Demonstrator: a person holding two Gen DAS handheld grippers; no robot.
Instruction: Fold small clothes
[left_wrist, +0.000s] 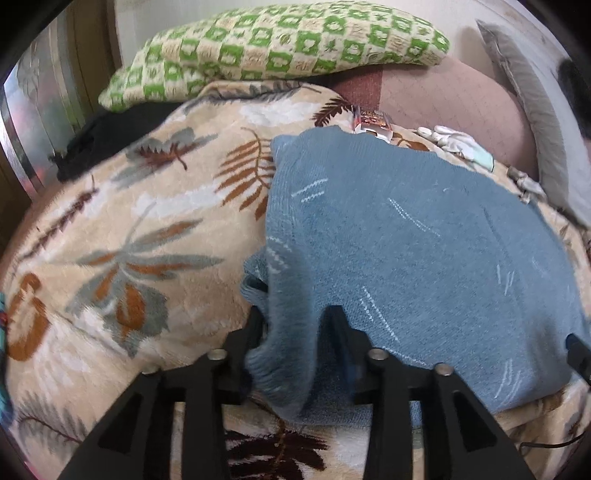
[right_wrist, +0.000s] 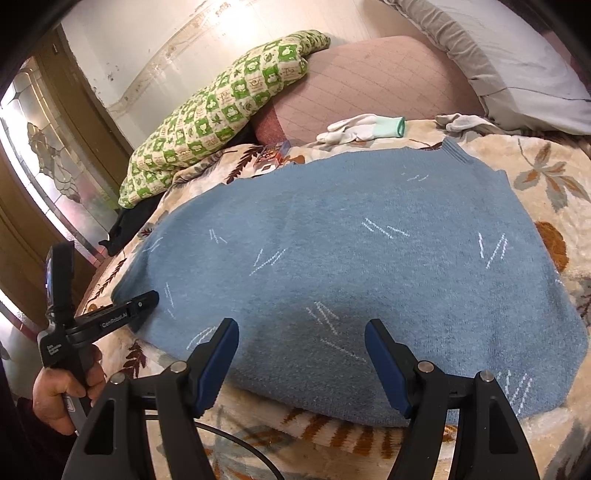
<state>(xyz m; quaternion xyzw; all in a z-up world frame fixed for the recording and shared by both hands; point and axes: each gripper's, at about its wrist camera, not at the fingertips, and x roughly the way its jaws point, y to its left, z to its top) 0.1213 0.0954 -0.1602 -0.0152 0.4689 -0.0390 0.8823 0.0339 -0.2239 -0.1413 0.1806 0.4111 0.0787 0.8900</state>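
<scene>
A blue knit sweater (right_wrist: 351, 266) with short white dashes lies spread flat on a cream leaf-print blanket (right_wrist: 546, 177). In the left wrist view the sweater (left_wrist: 406, 240) fills the right half, and a bunched cuff or sleeve fold (left_wrist: 284, 332) sits between my left gripper's fingers. My left gripper (left_wrist: 295, 321) is shut on that fold; it also shows in the right wrist view (right_wrist: 144, 299) at the sweater's left edge, held by a hand. My right gripper (right_wrist: 301, 332) is open and empty, just above the sweater's near edge.
A green checked pillow (right_wrist: 221, 110) and a pink cushion (right_wrist: 369, 81) lie at the back. White gloves (right_wrist: 358, 129) and a small packet (right_wrist: 273, 155) rest beyond the sweater. A black garment (left_wrist: 110, 136) lies far left. A glass door (right_wrist: 44, 177) stands to the left.
</scene>
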